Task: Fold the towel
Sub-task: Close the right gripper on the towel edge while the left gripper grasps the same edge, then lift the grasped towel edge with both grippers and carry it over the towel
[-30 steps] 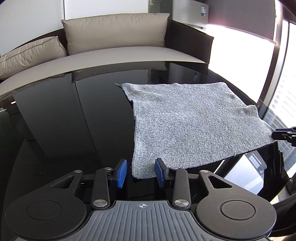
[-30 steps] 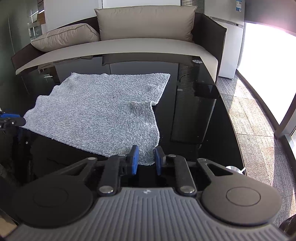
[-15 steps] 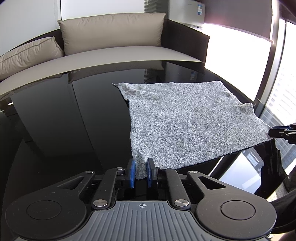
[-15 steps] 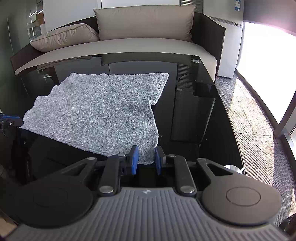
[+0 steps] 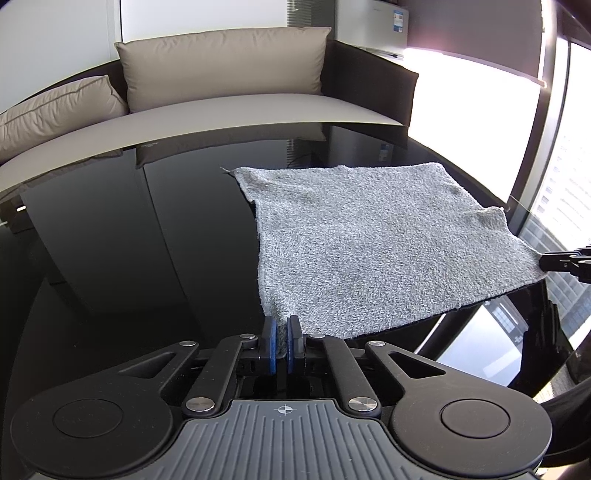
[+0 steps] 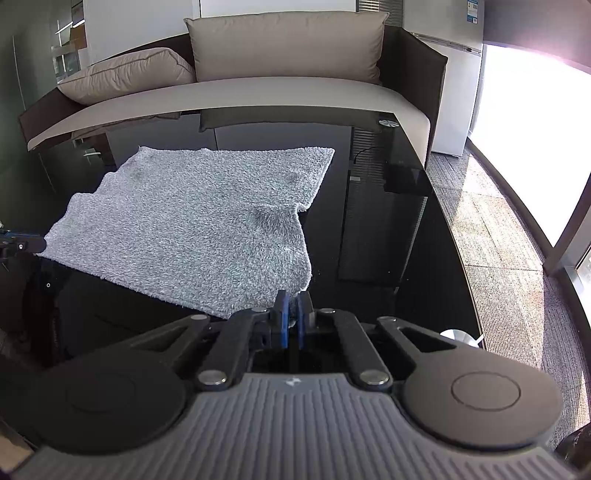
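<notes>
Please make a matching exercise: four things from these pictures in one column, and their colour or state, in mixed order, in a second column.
Things:
1. fluffy grey towel
2. glossy black table
3. beige sofa cushion
4. left gripper

Descriptions:
A. leans upright against the sofa back
B. shut on a towel corner
C. mirrors the sofa
D. spread open, near corners pinched

Pairs: 1-D, 2-C, 3-A, 4-B

Nothing here can be read. Far ahead of the tool, the white fridge carries a blue-and-white sticker near its top, but the print on it is too small to read.
</notes>
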